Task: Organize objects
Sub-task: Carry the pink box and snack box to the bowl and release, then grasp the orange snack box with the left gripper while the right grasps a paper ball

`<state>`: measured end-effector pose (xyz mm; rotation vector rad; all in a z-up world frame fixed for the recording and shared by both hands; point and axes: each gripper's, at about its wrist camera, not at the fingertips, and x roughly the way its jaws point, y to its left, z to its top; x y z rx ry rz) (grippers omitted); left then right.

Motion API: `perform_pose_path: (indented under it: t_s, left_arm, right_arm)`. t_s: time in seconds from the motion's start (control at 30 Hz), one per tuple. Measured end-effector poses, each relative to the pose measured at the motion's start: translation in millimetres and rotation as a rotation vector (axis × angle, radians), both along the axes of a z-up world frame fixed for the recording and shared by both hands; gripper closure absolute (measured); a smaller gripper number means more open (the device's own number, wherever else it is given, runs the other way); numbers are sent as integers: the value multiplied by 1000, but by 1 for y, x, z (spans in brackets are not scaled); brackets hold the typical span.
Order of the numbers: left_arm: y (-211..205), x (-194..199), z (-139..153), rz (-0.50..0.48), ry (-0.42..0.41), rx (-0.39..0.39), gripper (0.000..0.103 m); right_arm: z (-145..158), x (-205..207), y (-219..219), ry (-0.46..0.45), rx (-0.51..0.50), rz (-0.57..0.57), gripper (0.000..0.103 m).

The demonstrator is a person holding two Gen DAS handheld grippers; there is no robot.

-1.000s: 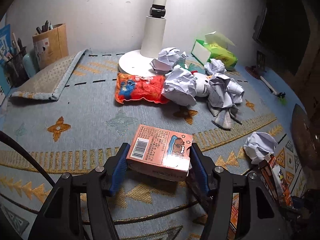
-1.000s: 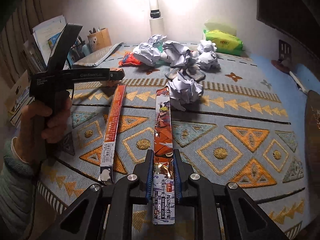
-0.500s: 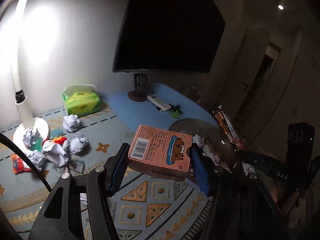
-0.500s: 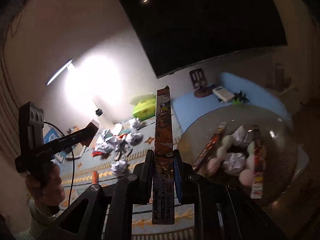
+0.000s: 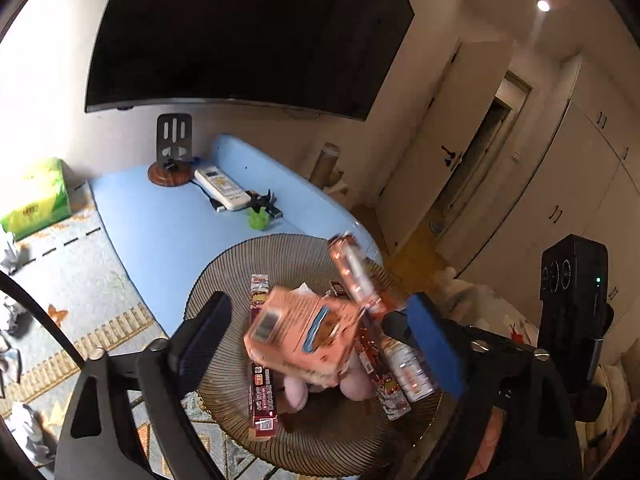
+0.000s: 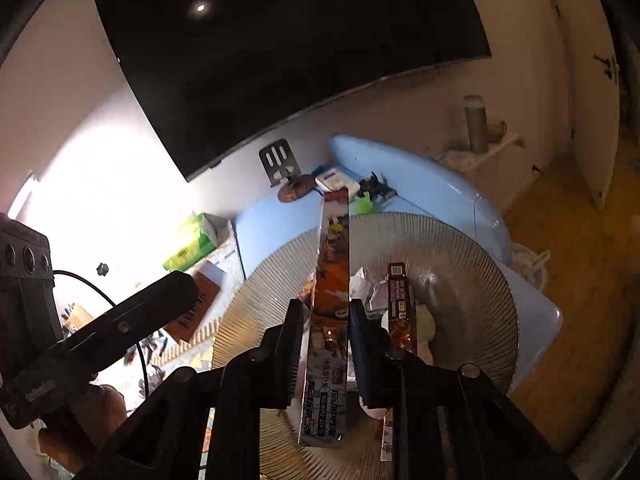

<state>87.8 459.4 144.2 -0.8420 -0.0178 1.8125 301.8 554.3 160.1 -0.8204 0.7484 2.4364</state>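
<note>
The left gripper (image 5: pixel 320 332) stands wide open above the round ribbed plate (image 5: pixel 224 280). The pink box (image 5: pixel 300 340) is between its fingers but touches neither of them; it is blurred, and it lies tilted over the pile on the plate. I cannot tell if it already rests on the things under it. At 7 o'clock from the box a long red snack pack (image 5: pixel 262 396) lies flat on the plate. At 1 o'clock a shiny orange stick pack (image 5: pixel 352 272) stands up obliquely, just beside the box.

In the right wrist view, the right gripper (image 6: pixel 324 344) is narrow and clamps a long orange comic-print pack (image 6: pixel 332 280) between its fingers; the pack points to 12 o'clock, over the same plate (image 6: pixel 480 280). At 3 o'clock from it another red pack (image 6: pixel 400 304) lies in the plate near crumpled paper (image 6: pixel 366 288).

At 10 o'clock the green tissue pack (image 6: pixel 192 248) sits on the patterned mat, well apart from the plate. The black screen (image 6: pixel 280 60) hangs on the wall behind.
</note>
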Motion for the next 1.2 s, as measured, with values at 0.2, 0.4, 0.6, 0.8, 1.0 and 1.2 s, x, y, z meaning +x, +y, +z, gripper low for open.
perform_pose_path:
  t_s: [0.2, 0.4, 0.6, 0.8, 1.0, 1.2]
  left_arm:
    - [-28, -8, -6, 24, -67, -8, 10]
    - [-99, -2, 23, 127, 55, 20, 10]
    - [-210, -14, 37, 236, 59, 108, 2]
    - [-315, -23, 7, 552, 9, 48, 0]
    - [-326, -23, -76, 685, -107, -181, 0]
    - [-301, -26, -128, 724, -70, -426, 5]
  right_arm:
    - [-7, 21, 2, -1, -31, -38, 75]
    - [18, 23, -28, 48, 10, 13, 65]
    - [35, -9, -90, 73, 63, 181, 59]
    - [14, -61, -173, 26, 127, 392, 50]
    - [-42, -104, -239, -117, 158, 556, 50]
    - [-73, -119, -261, -204, 191, 618, 50]
